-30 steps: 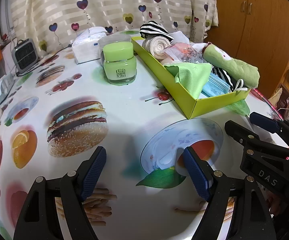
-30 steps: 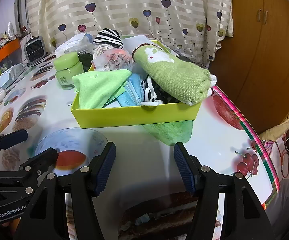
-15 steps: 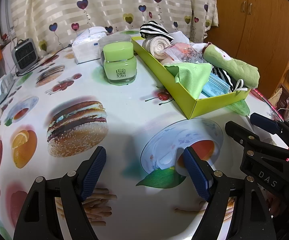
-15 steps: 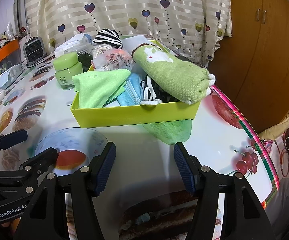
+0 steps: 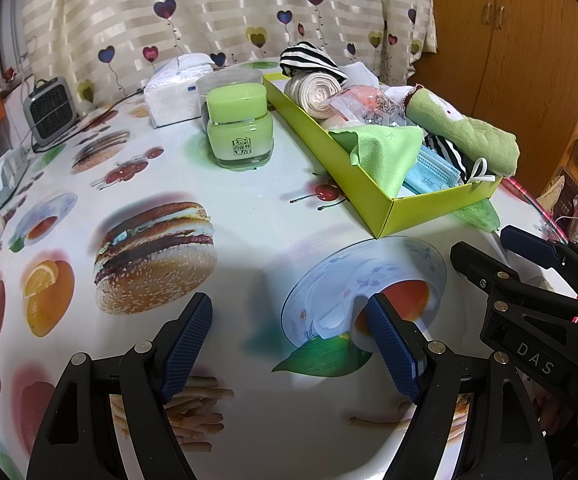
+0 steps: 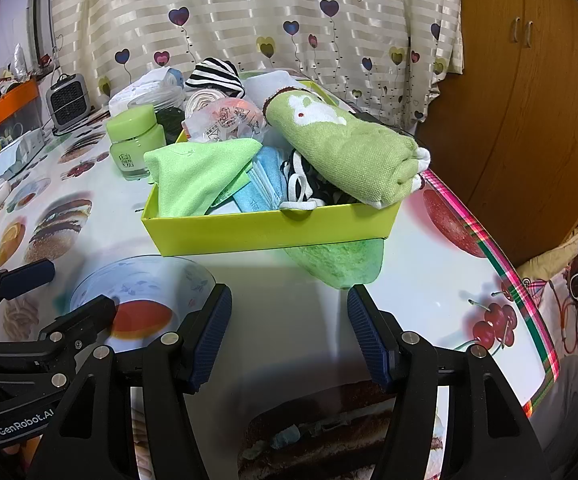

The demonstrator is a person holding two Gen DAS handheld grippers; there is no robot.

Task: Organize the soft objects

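Left wrist view: left gripper (image 5: pixel 289 344) jaws wide, nothing between, over printed tablecloth (image 5: pixel 249 216). Right gripper (image 6: pixel 289 334) also wide, empty. Yellow-green box (image 6: pixel 273 230) far of both grippers, packed: green towel roll (image 6: pixel 345 152) on top at right, green cloth (image 6: pixel 197 172) left, blue masks (image 6: pixel 265 180) between. Green jar (image 5: pixel 239 126) left of box.

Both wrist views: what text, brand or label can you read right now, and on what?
"DAS": right gripper body, left wrist view.
"GenRobot.AI": left gripper body, right wrist view.
Green jar label: logo with characters, too small to read.
Plastic packet in the yellow box: printed, unreadable.
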